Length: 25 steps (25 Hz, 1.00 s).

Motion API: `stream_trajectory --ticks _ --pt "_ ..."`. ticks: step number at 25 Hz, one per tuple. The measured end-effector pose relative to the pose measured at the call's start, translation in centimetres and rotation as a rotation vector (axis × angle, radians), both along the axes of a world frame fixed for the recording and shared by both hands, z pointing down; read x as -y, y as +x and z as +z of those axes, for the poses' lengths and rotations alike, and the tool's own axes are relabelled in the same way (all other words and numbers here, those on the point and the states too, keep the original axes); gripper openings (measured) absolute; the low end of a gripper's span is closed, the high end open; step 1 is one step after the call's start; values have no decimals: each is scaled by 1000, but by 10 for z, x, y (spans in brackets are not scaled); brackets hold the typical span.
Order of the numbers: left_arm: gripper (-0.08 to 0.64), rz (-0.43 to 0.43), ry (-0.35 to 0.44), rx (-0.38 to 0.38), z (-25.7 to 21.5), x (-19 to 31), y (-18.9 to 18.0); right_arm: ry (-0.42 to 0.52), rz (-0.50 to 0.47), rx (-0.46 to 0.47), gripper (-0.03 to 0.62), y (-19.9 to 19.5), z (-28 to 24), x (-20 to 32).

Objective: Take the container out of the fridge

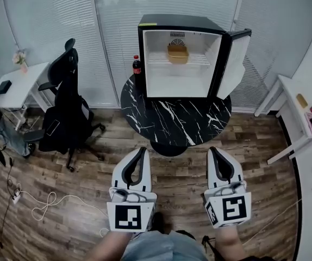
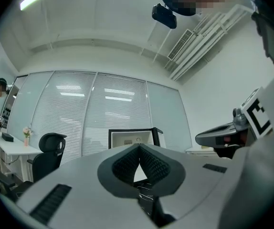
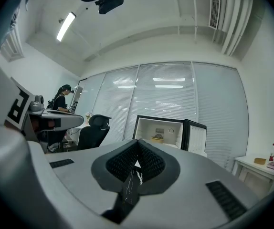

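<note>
Container (image 1: 178,54): one, in one fridge (image 1: 172,22).

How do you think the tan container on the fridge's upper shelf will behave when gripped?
The container looks small and open-topped, so it is probably light, though its walls may flex under a squeeze. It stands alone on the shelf, so it should slide out freely. Whether it holds anything cannot be told.

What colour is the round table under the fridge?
The table is black with white marble veins; head view shows it best.
</note>
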<state>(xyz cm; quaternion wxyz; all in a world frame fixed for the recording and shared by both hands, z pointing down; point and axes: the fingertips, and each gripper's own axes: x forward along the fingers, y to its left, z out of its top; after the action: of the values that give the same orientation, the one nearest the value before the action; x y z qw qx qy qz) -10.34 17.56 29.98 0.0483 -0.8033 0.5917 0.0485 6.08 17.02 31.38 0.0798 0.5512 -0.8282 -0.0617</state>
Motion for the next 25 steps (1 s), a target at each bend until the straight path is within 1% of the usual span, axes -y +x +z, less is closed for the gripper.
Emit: stream_trajectory --ticks 4,12,17,25 --pt "14 20 6 -22 -1 22 -6 -4 17 -18 14 -6 -1 18" --pt "14 58 -33 -10 14 54 2 -12 60 -11 14 3 5 46" --pt "14 68 -34 5 18 77 10 -12 72 6 14 11 11 69" --pt "14 60 -44 59 26 124 23 -21 72 33 14 29 20 119"
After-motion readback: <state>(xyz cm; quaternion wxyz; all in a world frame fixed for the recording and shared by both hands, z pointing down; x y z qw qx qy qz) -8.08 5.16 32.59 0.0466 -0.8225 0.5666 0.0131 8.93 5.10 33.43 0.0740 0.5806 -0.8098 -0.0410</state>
